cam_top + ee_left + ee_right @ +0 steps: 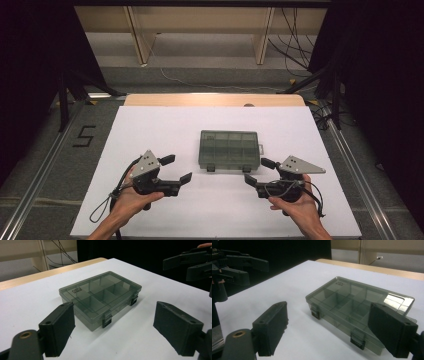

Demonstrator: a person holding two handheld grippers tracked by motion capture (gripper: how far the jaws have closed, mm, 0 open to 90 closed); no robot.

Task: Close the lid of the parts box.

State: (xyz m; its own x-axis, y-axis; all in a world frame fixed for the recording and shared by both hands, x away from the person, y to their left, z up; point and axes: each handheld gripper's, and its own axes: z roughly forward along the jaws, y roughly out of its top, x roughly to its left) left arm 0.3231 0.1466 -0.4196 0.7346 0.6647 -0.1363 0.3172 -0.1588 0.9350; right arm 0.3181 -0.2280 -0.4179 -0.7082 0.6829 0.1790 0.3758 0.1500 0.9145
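Smoky translucent plastic made up the compartment box [229, 149], which lay flat near the middle of the white counter [150, 130], its lid down and both dark latches [107, 322] on the near side seemingly fastened; the divided cells inside looked empty. Nothing appeared started: the box sat untouched, so opening or moving it was all left to do. The left gripper [176, 169] and right gripper [259, 171] hovered toward the counter's near edge, either side of the box, jaws spread wide and holding nothing.
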